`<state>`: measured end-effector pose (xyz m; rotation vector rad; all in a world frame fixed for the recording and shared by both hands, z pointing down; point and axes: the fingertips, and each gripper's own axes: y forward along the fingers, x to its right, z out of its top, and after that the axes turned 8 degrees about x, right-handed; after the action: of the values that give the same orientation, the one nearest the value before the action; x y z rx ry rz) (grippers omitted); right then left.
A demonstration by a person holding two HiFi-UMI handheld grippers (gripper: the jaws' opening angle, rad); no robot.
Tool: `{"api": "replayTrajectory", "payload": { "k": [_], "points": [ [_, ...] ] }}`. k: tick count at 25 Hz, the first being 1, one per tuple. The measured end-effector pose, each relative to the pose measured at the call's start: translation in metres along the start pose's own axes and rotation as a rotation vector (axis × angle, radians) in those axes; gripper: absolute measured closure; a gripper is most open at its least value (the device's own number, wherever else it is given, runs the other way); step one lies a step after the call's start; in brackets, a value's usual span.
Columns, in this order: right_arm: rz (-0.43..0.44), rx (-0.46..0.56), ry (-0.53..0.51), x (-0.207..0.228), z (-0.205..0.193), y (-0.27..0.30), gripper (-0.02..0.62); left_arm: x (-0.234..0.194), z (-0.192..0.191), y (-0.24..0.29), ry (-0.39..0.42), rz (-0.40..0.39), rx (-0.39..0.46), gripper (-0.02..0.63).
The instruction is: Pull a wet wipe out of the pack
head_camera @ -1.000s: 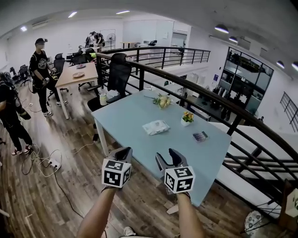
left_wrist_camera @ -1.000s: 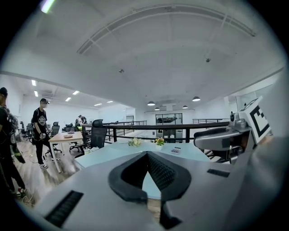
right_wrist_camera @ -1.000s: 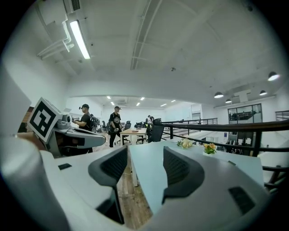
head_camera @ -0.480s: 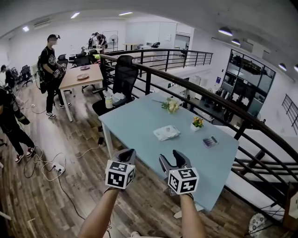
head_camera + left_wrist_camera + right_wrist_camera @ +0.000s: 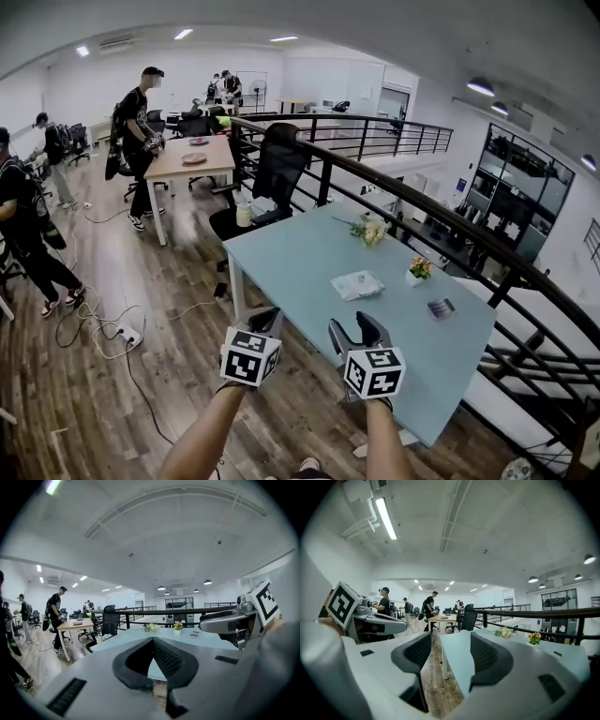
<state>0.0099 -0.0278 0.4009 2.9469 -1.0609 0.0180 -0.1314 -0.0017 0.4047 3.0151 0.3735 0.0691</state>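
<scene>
Head view: wet wipe pack (image 5: 357, 284) noted lying mid-surface (image 5: 281, 258), well apart from left tongs (image 5: 266, 317) and right tongs (image 5: 354, 328); left gripper view: left tongs (image 5: 152, 640) seen closed tip to tip, empty; right gripper view: right tongs (image 5: 450, 653) seen spread, just opened wider, nothing between.

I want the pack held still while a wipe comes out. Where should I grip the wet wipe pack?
Probably its near edge, coming low from the person's side: the wet wipe pack lies flat on the table, so only thin edges offer the jaws a pinch, leaving the top free.
</scene>
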Motion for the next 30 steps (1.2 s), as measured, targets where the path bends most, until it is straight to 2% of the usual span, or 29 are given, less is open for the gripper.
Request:
{"api": "replayTrajectory", "payload": {
  "k": [6, 14, 30],
  "points": [
    [-0.005, 0.007, 0.004, 0.012, -0.006, 0.012, 0.351, -0.006, -0.008, 0.014, 0.004, 0.008, -0.012, 0.611],
    [-0.012, 0.001, 0.010, 0.047, -0.015, 0.055, 0.351, -0.019, -0.010, 0.067, 0.012, 0.004, -0.025, 0.611],
    [-0.025, 0.013, 0.015, 0.153, -0.005, 0.136, 0.351, -0.020, 0.017, 0.200, 0.043, -0.002, -0.036, 0.611]
  ]
}}
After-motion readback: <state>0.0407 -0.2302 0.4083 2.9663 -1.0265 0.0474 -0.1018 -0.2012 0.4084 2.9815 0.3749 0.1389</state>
